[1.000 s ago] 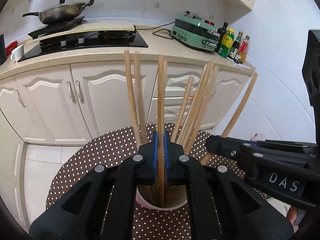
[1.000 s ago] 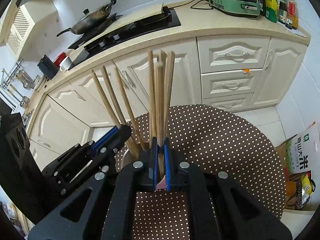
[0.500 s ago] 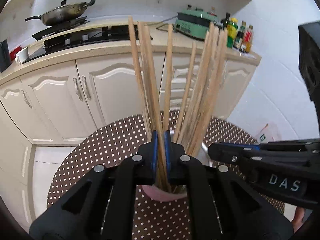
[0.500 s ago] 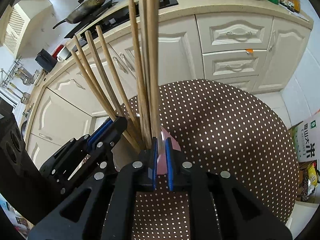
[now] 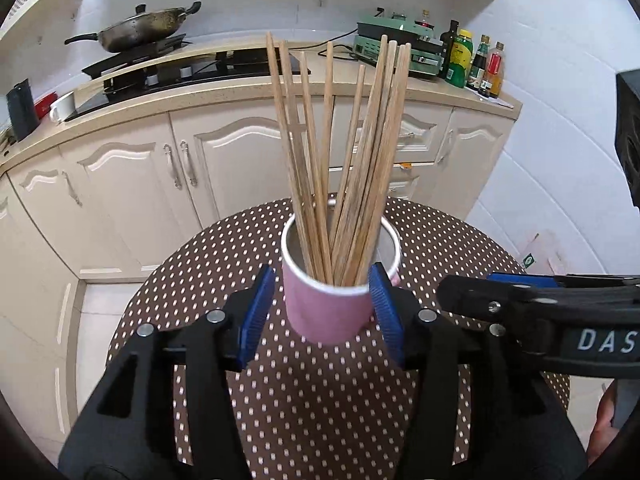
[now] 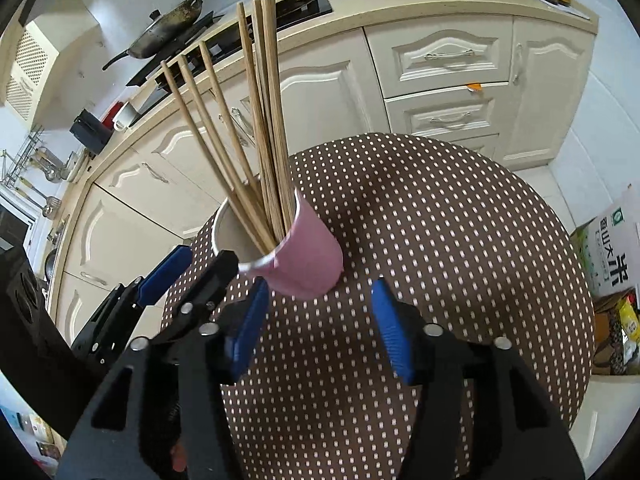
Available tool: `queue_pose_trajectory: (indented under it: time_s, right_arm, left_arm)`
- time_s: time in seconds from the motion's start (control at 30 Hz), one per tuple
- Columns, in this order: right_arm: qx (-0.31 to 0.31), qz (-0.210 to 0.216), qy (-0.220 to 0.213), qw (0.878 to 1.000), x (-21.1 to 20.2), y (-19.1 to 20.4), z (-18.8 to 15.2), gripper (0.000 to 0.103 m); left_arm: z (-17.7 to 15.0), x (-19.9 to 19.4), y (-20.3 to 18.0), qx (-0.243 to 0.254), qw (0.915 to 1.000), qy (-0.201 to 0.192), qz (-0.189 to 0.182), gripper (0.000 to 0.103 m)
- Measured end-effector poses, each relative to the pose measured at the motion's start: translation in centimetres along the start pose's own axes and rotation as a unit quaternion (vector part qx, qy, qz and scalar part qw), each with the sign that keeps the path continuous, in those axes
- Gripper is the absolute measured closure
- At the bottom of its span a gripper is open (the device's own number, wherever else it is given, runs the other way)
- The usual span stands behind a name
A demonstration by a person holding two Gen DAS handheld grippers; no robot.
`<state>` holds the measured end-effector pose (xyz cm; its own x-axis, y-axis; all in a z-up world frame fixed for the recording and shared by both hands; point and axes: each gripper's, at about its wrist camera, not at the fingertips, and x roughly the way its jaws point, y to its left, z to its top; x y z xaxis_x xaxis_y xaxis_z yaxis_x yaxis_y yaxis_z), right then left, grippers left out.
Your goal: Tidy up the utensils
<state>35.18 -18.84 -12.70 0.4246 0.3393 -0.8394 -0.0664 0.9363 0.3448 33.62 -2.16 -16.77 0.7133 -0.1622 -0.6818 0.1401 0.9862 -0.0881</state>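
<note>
Chopsticks (image 5: 340, 160) stand in the cup (image 5: 326, 312) on the table (image 5: 320, 400).

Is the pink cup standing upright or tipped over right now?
Upright. The pink cup stands on its base on the dotted tablecloth, mouth up, with the chopsticks fanning out of it.

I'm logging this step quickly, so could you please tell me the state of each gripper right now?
Left gripper: jaws opening, either side of the pink cup, gripping nothing.
Right gripper: jaws opening, empty.

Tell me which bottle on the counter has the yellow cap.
The green bottle, second from the left in the row beside the green appliance. The other bottles are narrower and darker, with no yellow cap.
</note>
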Motion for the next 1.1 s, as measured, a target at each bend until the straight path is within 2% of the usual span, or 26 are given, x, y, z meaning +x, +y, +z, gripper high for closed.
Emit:
queue_pose_trajectory:
  time_s: [0.27, 0.37, 0.6, 0.8, 0.93, 1.1]
  right_arm:
    - [-0.004, -0.002, 0.005, 1.0, -3.2, 0.4, -4.3, 0.044]
    - [-0.003, 0.001, 0.004, 1.0, -5.1, 0.7, -5.9, 0.043]
    - [-0.001, -0.008, -0.011, 1.0, -10.8, 1.0, -9.2, 0.034]
    - [-0.008, -0.009, -0.032, 0.999, -15.9, 1.1, -10.8, 0.03]
    - [-0.017, -0.011, -0.058, 0.998, -19.4, 1.3, -11.4, 0.029]
    - [-0.025, 0.001, -0.079, 0.997, -22.9, 1.9, -11.6, 0.029]
  left_arm:
    - [-3.3, -5.0, -0.9, -0.001, 1.0, 0.004, 0.009, 0.044]
    - [-4.2, -7.3, -1.6, -0.002, 0.9999, 0.003, 0.01, 0.044]
    - [-5.5, -13.8, -3.6, -0.014, 0.9998, -0.007, 0.013, 0.044]
    - [-5.2, -18.7, -5.2, -0.007, 0.9996, -0.015, 0.021, 0.043]
    - [-4.4, -22.3, -6.1, -0.007, 0.9993, -0.03, 0.019, 0.04]
    - [-3.2, -25.8, -6.9, -0.002, 0.998, -0.052, 0.035, 0.039]
